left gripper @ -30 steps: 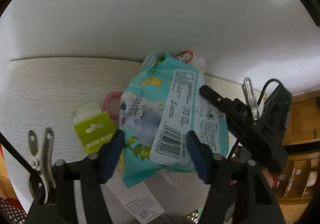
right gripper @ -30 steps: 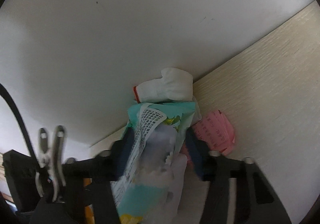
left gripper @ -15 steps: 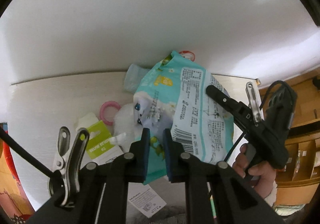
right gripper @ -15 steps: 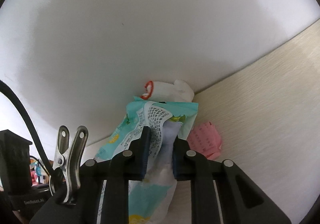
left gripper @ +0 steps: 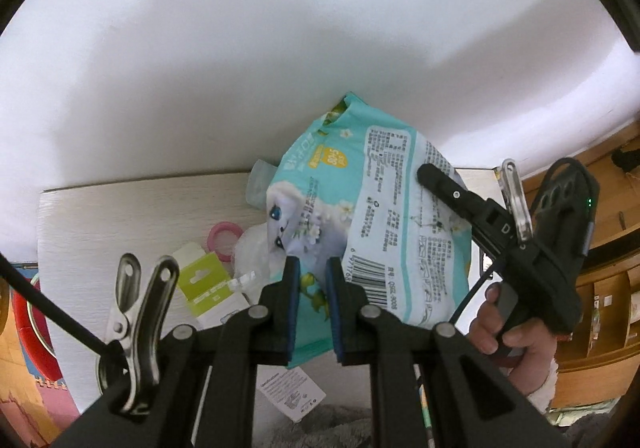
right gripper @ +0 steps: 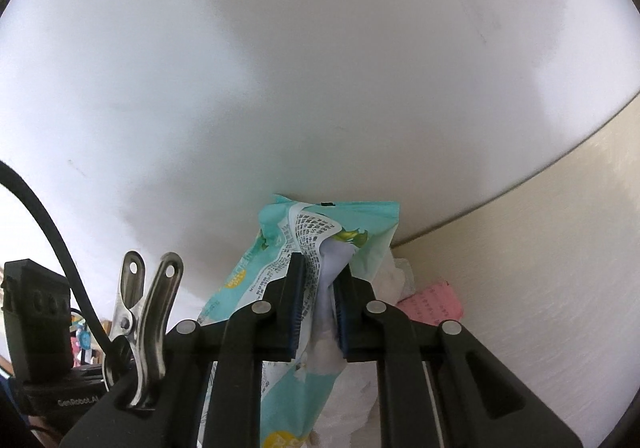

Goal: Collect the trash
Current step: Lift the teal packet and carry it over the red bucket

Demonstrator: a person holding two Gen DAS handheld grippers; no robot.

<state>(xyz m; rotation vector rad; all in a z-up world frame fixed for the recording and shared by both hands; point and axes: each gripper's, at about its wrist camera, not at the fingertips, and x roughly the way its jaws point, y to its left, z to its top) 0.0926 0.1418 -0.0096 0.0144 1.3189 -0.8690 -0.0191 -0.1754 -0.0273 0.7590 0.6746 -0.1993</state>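
Between the blue pads of the left gripper [left gripper: 311, 288], whose jaws have just been closing, sits the lower edge of the teal wet-wipe pack [left gripper: 360, 224]; the right gripper [right gripper: 320, 288], also just closing, is clenched on its far end. Pinched at both ends, the pack now hangs above the pale tabletop [left gripper: 120, 216], lifted off the litter it covered a second ago: green card box [left gripper: 204, 284], pink ring [left gripper: 225, 238], crumpled tissue [left gripper: 252, 248], all beside it and, I judge, still to collect.

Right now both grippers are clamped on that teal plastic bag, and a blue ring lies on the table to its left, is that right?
Almost. The ring is pink, not blue, as the left wrist view shows. The rest holds: the left gripper and the right gripper are both clamped on the teal plastic bag, and the ring lies on the table to its left.
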